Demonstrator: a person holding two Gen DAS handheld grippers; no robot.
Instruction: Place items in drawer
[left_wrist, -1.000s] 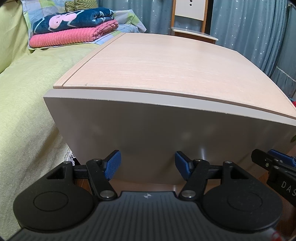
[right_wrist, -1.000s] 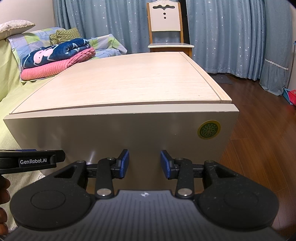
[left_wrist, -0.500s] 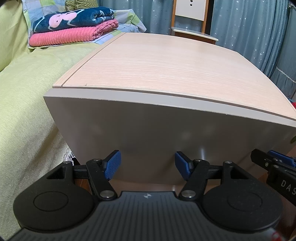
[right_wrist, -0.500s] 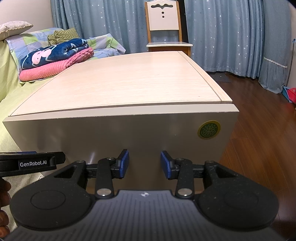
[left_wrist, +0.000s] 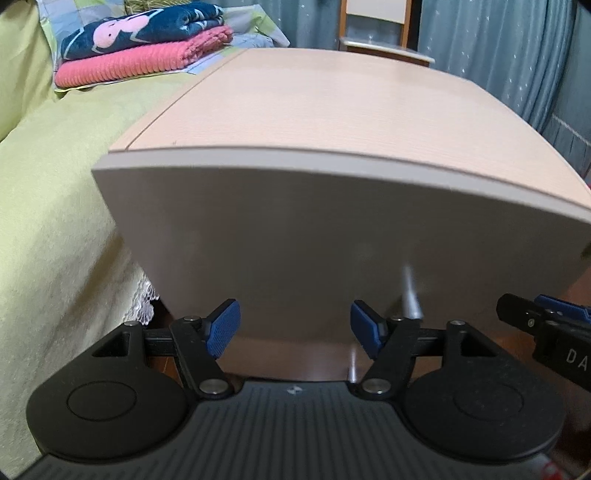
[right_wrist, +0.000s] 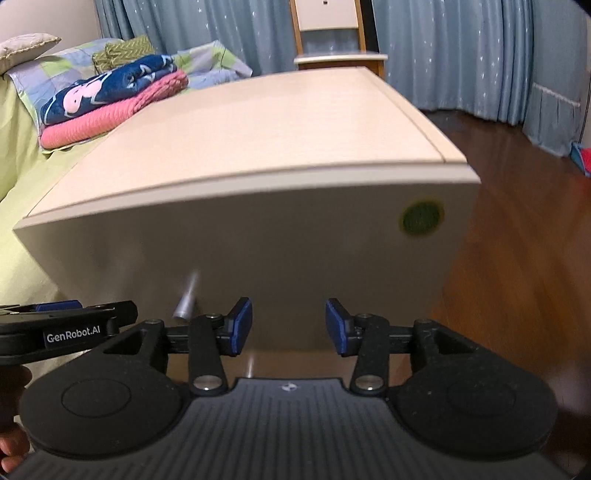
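Bedroom, blue curtains (left_wrist: 517, 55) far. Left view: drawer (left_wrist: 295, 251) shut, near; left tool (left_wrist: 295, 328) spread, empty before it. Right view: right tool (right_wrist: 289, 326) spread too. Front looks stiff, slick; I'd hook the small metal knob (right_wrist: 186, 299). No items visible.

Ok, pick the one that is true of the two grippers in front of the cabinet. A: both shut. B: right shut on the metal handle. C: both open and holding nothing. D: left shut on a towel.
C: the left gripper and the right gripper each show a wide gap between blue pads, with only the cabinet front behind.
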